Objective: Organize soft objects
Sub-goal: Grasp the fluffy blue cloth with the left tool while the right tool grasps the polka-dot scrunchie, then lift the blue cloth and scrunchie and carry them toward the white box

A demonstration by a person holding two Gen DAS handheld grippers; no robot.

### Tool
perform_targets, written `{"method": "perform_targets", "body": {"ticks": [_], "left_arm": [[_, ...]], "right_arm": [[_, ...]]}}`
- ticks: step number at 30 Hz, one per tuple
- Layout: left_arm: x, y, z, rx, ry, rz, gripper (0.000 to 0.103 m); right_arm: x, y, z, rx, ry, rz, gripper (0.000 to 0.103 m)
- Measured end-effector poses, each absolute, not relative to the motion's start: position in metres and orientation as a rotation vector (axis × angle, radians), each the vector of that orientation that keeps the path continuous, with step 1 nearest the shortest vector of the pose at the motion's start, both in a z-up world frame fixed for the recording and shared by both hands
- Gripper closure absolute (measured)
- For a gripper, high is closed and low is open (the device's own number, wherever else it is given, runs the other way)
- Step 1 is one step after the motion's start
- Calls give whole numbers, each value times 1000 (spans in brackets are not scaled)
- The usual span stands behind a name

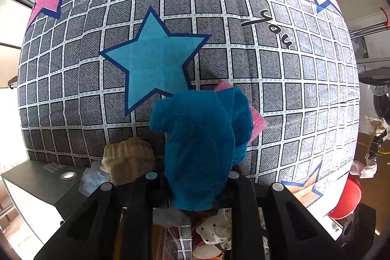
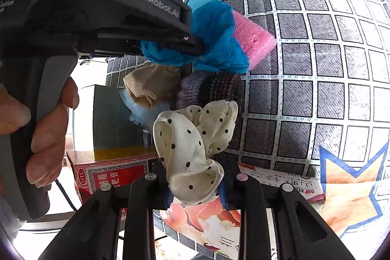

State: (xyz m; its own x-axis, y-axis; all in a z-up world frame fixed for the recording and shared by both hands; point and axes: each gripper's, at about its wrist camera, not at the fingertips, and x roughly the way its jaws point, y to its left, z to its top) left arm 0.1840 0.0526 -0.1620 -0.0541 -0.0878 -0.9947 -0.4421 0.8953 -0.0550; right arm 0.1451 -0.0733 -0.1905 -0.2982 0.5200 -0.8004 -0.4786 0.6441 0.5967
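Observation:
A bright blue fleece cloth [image 1: 199, 133] stands bunched between the fingers of my left gripper [image 1: 192, 187], which is shut on it. In the right wrist view the same gripper [image 2: 195, 46] pinches the blue cloth [image 2: 219, 40] from the left, a person's hand [image 2: 48, 138] on its handle. A pink foam block [image 2: 253, 35] lies partly under the cloth. My right gripper [image 2: 195, 194] is shut on a cream polka-dot fabric piece [image 2: 190, 145]. A beige sock [image 2: 151, 84], a dark knitted item [image 2: 214, 89] and a pale blue fluffy piece [image 2: 141, 111] lie bunched between the two.
Everything rests on a grey grid-patterned bedsheet [image 1: 243, 65] with printed stars. At the bed's edge stand a dark green box [image 1: 36, 177] and a red printed carton [image 2: 114, 174]. A flowered packet [image 2: 280, 184] lies by my right fingers. A red round object [image 1: 348, 199] sits beyond the bed.

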Motion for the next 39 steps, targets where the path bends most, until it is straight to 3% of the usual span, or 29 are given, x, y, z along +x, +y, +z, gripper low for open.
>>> {"method": "perform_targets", "body": {"ticks": [12,25,39], "left_arm": [[141,29,-76,-385,1419,322,79],[87,-15,-34,-381,1336,249,79],[-6,-11,5,-448,1241,292,79]], "right_arm": [[159,-116,-139,52,1507,949,74],[138,-153,-96,-44,1412,917,74],[75,-138,-63,-158,1399,1021,74]]}}
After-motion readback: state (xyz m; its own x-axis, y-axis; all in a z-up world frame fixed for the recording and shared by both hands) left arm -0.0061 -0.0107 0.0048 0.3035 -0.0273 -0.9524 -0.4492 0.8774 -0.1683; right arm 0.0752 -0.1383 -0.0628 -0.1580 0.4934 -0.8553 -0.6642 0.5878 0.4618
